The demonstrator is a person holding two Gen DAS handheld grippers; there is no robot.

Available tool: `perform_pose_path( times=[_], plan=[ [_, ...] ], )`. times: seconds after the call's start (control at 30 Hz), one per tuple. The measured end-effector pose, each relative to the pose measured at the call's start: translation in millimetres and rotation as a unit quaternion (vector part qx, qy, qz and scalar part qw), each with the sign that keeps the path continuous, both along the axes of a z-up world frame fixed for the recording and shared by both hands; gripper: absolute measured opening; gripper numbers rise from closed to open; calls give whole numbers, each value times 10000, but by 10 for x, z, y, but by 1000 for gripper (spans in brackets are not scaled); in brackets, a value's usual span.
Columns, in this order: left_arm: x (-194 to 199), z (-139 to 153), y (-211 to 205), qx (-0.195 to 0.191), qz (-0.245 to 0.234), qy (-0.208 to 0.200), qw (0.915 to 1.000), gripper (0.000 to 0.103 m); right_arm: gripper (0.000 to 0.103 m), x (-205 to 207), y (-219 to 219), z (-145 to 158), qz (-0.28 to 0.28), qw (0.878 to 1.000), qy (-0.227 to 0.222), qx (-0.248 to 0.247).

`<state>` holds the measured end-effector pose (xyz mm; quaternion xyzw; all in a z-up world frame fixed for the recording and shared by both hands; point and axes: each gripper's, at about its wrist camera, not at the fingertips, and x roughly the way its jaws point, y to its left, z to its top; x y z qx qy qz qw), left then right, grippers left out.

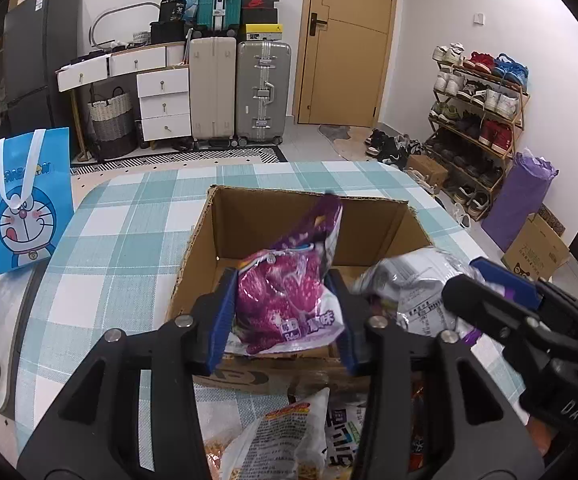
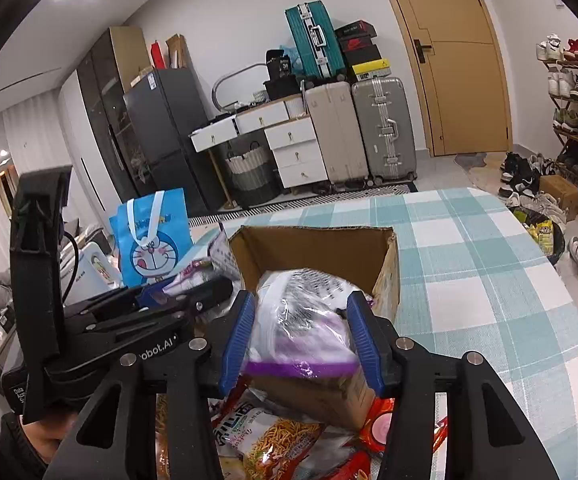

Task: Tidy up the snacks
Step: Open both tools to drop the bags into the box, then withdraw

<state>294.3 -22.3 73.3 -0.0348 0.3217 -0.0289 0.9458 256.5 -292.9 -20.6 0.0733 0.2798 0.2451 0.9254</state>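
While both bags hang over the near edge of the cardboard box (image 1: 249, 220), the left gripper (image 1: 285, 320) brackets the purple snack bag (image 1: 289, 300), jaws narrow, pads at its sides; grip uncertain. Bag stands long axis upright, box directly ahead and below. Right gripper (image 2: 303, 344) likewise flanks the silver snack bag (image 2: 305, 316), nearer the box's right wall.

Left hand-held gripper (image 1: 285, 316): matte black plastic frame with triangular cut-outs, silver round pivot screws, blue ribbed pads (image 1: 220, 320) on black fingers. White lettering "obot.AI" on side, white label near grip, black cable trailing behind.

Right hand-held gripper (image 2: 303, 340): same black frame, silver screws, blue ribbed pads (image 2: 238, 340).
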Motion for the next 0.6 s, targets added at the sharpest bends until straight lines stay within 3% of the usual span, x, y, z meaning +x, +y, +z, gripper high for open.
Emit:
perform_pose_path(
  times=[0.07, 0.1, 0.13, 0.2, 0.3, 0.33, 0.37, 0.6],
  plan=[
    [-42, 18, 20, 48, 10, -62, 10000, 65, 54, -27, -36, 21, -18, 10000, -30, 11],
    [-85, 35, 38, 81, 39, -106, 9999, 80, 59, -42, -60, 31, -31, 10000, -40, 25],
    [-126, 58, 53, 90, 66, -187, 9998, 84, 64, -58, -86, 38, -41, 10000, -42, 52],
    [-200, 99, 83, 73, 58, -271, 9996, 85, 85, -111, -150, 49, -24, 9999, -59, 129],
    [-324, 128, 140, -35, 11, -220, 9998, 92, 98, -220, -257, 53, -20, 9998, -97, 192],
    [-380, 135, 164, -53, 22, -230, 9997, 101, 99, -246, -275, 56, -7, 9998, -80, 186],
    [-445, 147, 189, -62, 47, -271, 9996, 102, 100, -282, -308, 46, 6, 9999, -14, 171],
    [-943, 125, 350, -133, 33, -347, 9993, 102, 102, -513, -478, -39, -2, 9999, 141, 43]
  ],
)
